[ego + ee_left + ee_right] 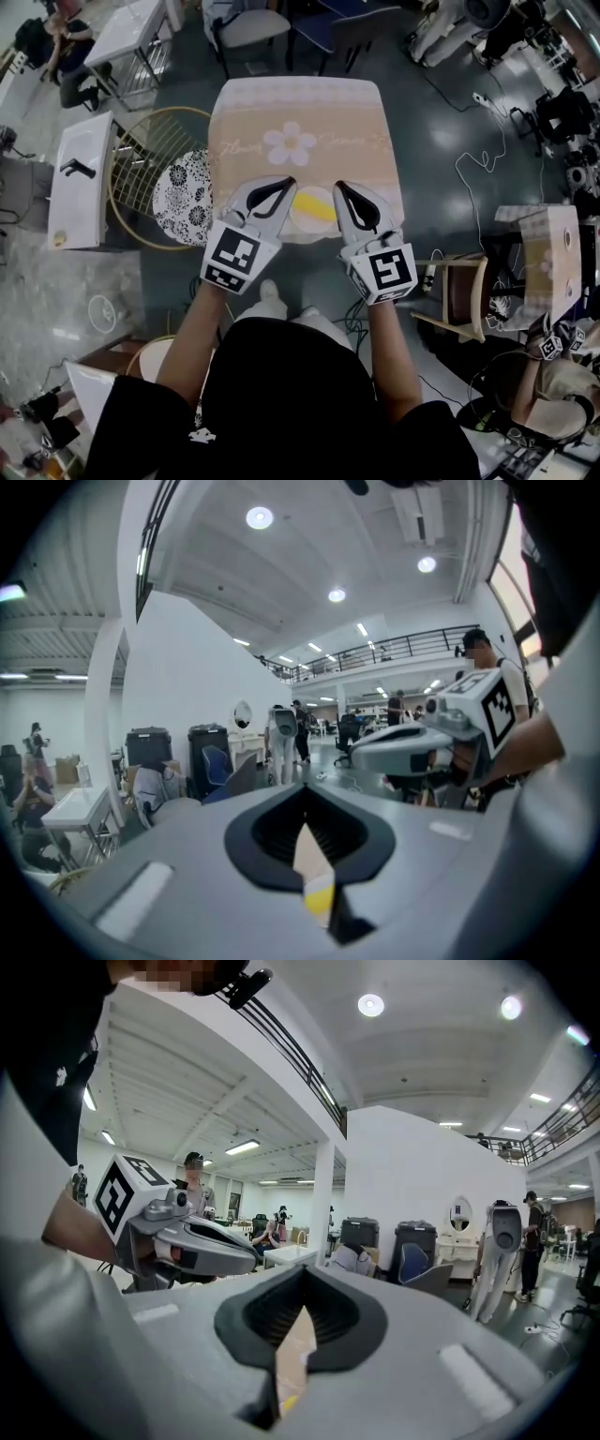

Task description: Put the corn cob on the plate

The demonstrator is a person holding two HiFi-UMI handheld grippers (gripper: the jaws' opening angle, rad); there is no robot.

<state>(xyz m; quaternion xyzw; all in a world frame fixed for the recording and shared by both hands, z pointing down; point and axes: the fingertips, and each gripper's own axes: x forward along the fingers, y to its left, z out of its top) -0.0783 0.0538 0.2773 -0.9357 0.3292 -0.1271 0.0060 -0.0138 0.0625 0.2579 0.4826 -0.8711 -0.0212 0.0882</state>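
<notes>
In the head view a yellow corn cob (319, 203) lies on a pale plate (302, 217) at the near edge of the table (300, 112). My left gripper (287, 182) and right gripper (340, 187) hover above the plate, one on each side, both shut with nothing held. The left gripper view shows its jaws (305, 791) closed, with a sliver of yellow corn (319, 899) visible through the slit below. In the right gripper view the jaws (302, 1275) are also closed and empty. Most of the plate is hidden by the grippers.
The table carries a peach cloth with a flower print (289, 142). A black-and-white patterned round seat (183, 197) and a wire chair (141, 150) stand at its left, a wooden stool (464, 292) at the right, and chairs (253, 28) beyond the far edge.
</notes>
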